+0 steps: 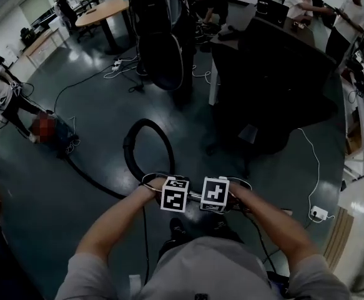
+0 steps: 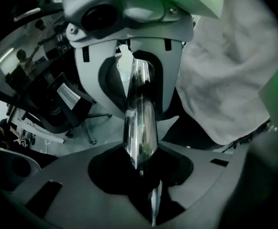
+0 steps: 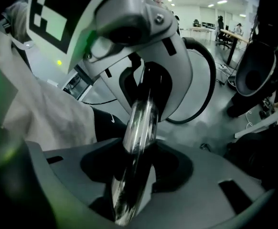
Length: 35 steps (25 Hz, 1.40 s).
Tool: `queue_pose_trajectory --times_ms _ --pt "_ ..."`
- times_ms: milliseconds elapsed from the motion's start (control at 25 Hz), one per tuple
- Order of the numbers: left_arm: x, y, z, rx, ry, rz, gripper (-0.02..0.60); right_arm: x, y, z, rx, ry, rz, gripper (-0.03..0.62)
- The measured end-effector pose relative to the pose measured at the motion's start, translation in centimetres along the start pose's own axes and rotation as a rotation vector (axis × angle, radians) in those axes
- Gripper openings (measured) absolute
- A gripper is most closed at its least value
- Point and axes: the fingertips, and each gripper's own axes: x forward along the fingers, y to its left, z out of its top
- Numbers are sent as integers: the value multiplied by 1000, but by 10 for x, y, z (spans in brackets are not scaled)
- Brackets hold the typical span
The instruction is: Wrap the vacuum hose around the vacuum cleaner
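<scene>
We are finding the left gripper (image 2: 141, 173) and right gripper (image 3: 135, 173) side by side, each with its jaws partly closed and clamping the shiny chrome tube (image 2: 139, 123). Just ahead, the black hose (image 1: 145, 122) is arching in a loop over the dark floor (image 1: 94, 105), trailing left towards the vacuum cleaner (image 1: 58, 136).
</scene>
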Motion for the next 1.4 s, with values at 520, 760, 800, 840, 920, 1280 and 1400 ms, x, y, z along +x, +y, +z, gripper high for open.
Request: queue_pose_trajectory --times_ms 520,760,800,840,920,1280,1400 --pt "-7 -3 -78 -112 -64 46 138 -6 -24 68 -14 -120 -273 187" --pt "-9 0 -122 -267 -118 110 138 -33 -39 100 -18 -204 -377 186" --pt "-11 1 -132 -296 -124 125 138 -38 -41 110 -16 -228 -392 186" --pt "-12 2 -143 -327 -129 141 138 -43 -43 121 -14 -253 -404 186" --pt "-15 5 -162 -392 -138 169 138 -50 -49 136 -2 -297 -411 186" --pt "-36 14 -211 -728 -231 296 138 -39 -61 173 76 -401 -277 186" --pt "-52 17 -227 -832 -255 347 137 -36 -69 190 83 -410 -242 186"
